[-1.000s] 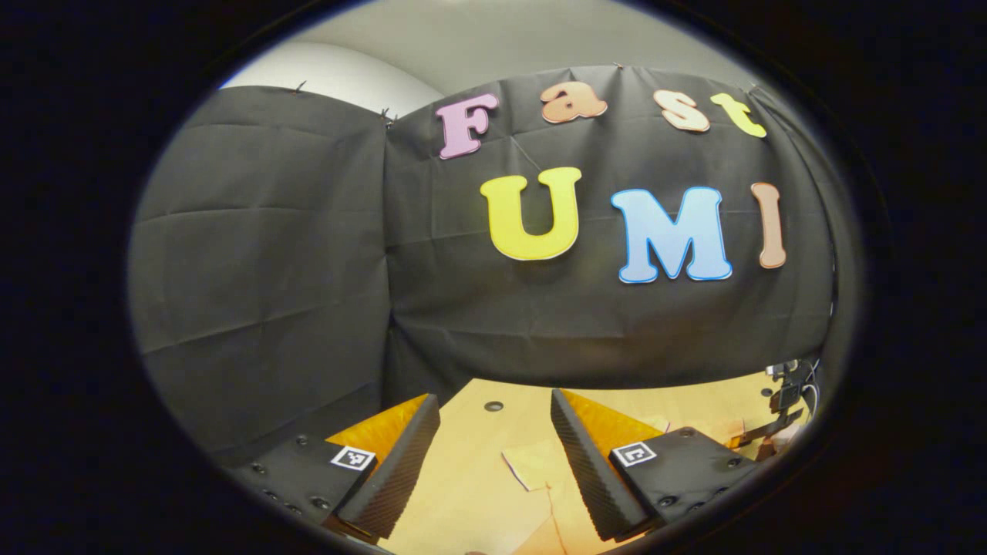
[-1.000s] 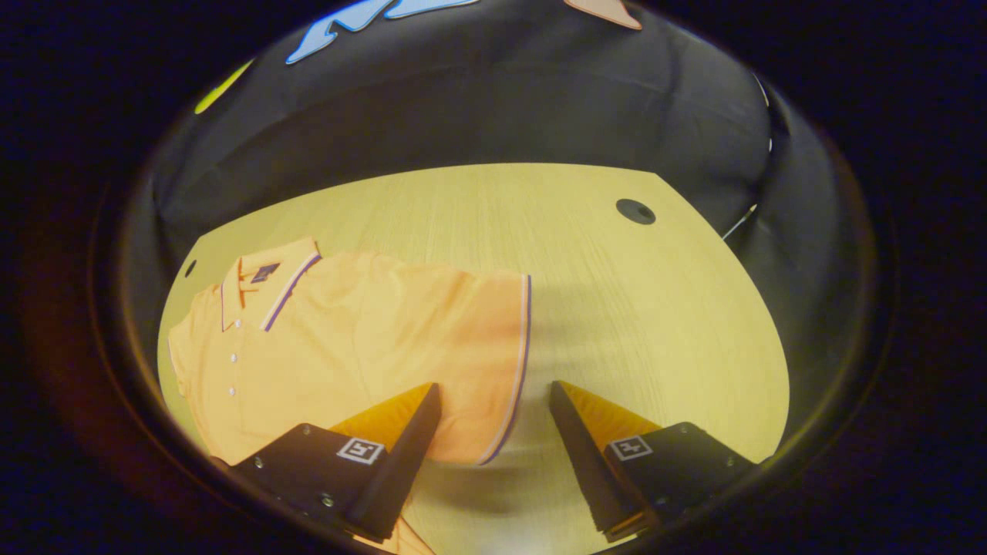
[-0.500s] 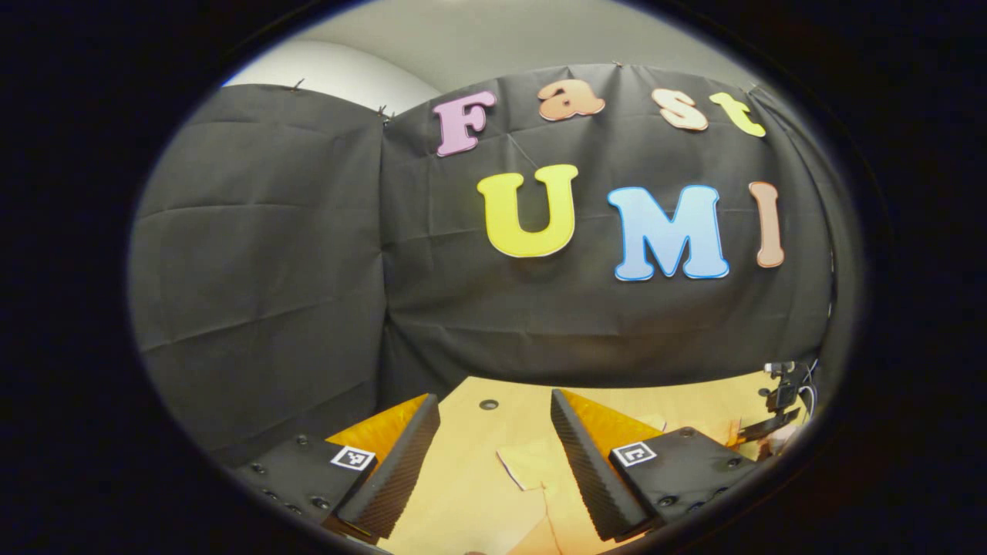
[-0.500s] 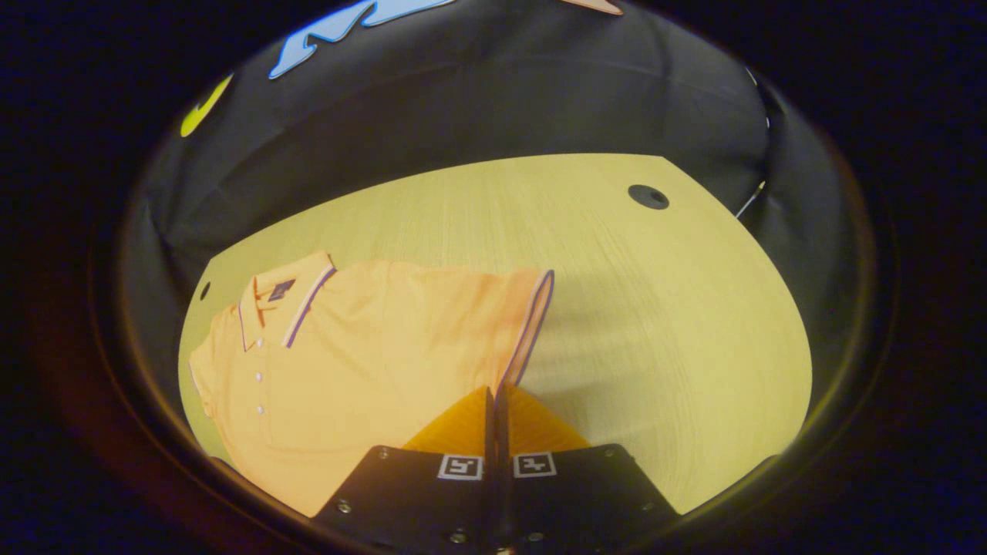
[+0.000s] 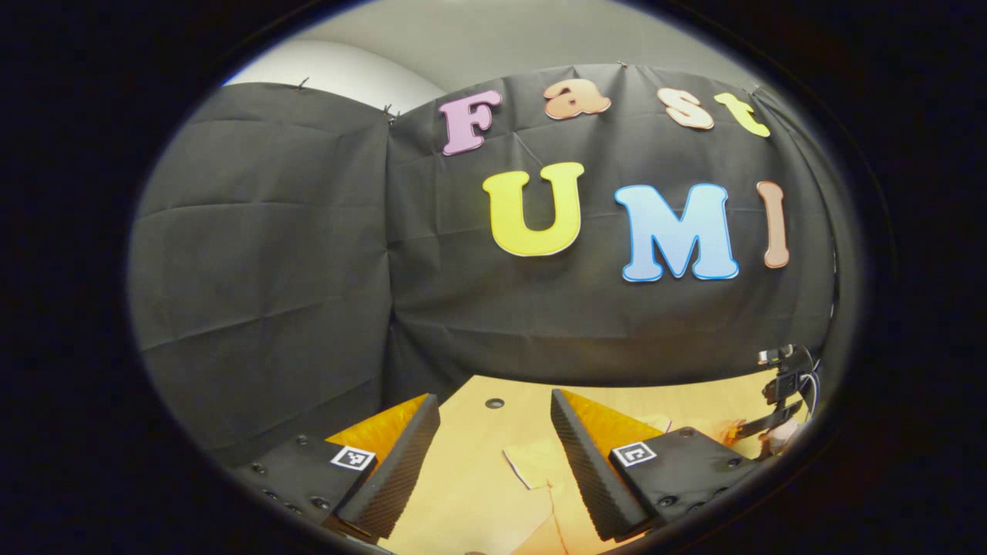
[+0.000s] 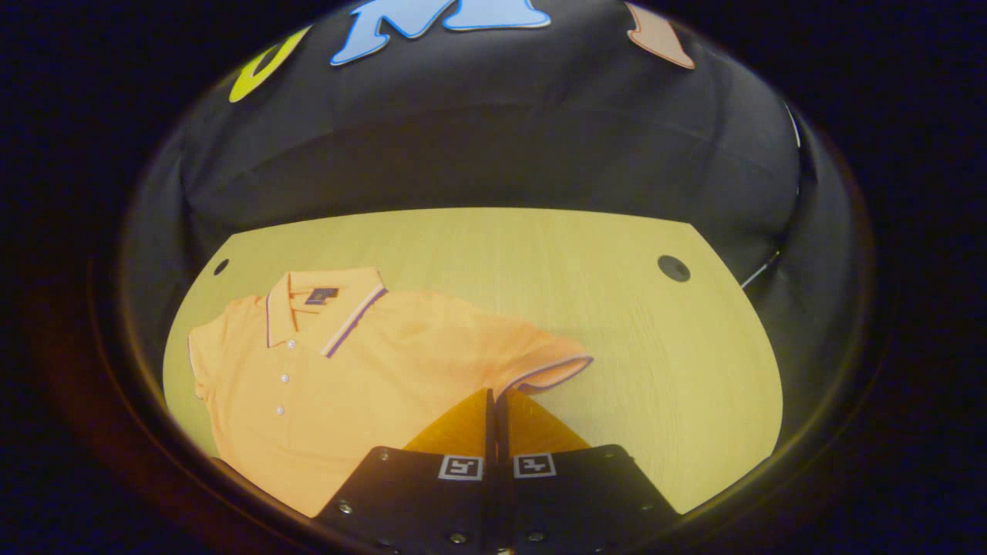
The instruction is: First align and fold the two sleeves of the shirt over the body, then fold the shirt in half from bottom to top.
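Right gripper view: right gripper (image 6: 493,395), jaws pinching the shirt (image 6: 347,370) sleeve (image 6: 540,368) on the table (image 6: 617,308). Left gripper view: left gripper (image 5: 493,432), jaws spread.

Matt cloth shirt (image 6: 362,370); smooth wood-grain table (image 6: 617,331)

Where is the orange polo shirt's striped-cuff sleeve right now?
In the right gripper view, the striped-cuff sleeve is lifted at centre, pinched by the right gripper, right of the orange polo shirt's buttons, above the wooden table.

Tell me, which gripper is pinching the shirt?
The right gripper: its fingers are shut on the orange shirt's sleeve. The left gripper is open, holding nothing.
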Motion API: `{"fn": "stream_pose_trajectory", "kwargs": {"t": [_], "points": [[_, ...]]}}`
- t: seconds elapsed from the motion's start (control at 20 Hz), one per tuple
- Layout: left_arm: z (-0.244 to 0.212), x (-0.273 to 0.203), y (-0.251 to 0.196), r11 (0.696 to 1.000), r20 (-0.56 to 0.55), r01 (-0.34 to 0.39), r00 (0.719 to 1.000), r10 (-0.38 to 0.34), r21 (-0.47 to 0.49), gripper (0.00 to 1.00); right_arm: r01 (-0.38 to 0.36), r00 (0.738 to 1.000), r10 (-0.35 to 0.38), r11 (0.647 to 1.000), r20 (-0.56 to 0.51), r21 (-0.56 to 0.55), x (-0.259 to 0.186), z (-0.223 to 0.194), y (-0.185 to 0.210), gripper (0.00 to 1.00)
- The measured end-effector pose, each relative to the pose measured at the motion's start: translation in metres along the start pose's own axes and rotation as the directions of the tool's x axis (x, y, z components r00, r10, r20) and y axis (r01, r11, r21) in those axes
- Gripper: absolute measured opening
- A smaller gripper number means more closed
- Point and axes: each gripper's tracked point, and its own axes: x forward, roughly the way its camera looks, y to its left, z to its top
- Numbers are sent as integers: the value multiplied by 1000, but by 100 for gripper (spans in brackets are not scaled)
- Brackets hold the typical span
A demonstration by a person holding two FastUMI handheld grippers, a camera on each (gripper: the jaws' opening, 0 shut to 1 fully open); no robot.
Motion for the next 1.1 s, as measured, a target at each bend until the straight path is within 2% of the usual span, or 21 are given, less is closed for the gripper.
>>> {"fn": "stream_pose_trajectory", "kwargs": {"t": [0.2,0.4,0.55,0.65,0.75,0.8,0.9,0.95,1.05,1.1], "points": [[-1,1,1,1000,-3,-8,1000,8,-5,96,-73,996,78,990,42,-121,-9,15,51,0],[1,2,4,1000,-3,-29,1000,29,-3,96,-149,987,160,956,22,-254,-12,9,103,0],[-2,0,14,999,-7,-49,999,49,-2,96,-183,982,185,922,-28,-341,-9,-9,129,0],[-6,-2,21,998,-13,-61,998,61,-3,96,-177,984,167,907,-59,-382,-3,-20,134,0],[-8,-4,26,997,-18,-71,997,70,-6,96,-205,979,185,899,-89,-388,-3,-28,144,2],[-9,-4,27,997,-22,-73,997,73,-10,96,-220,975,193,897,-107,-383,-5,-32,147,7],[-13,-2,29,997,-31,-75,997,74,-16,96,-219,975,190,897,-112,-384,-2,-34,146,10],[-16,-1,30,997,-35,-74,997,73,-19,96,-219,975,191,899,-110,-380,-6,-33,147,17],[-20,0,28,998,-43,-66,997,65,-22,96,-224,974,199,906,-106,-358,-11,-31,147,18],[-23,2,27,998,-48,-60,997,59,-21,96,-227,974,203,911,-103,-345,-12,-30,147,28]]}}
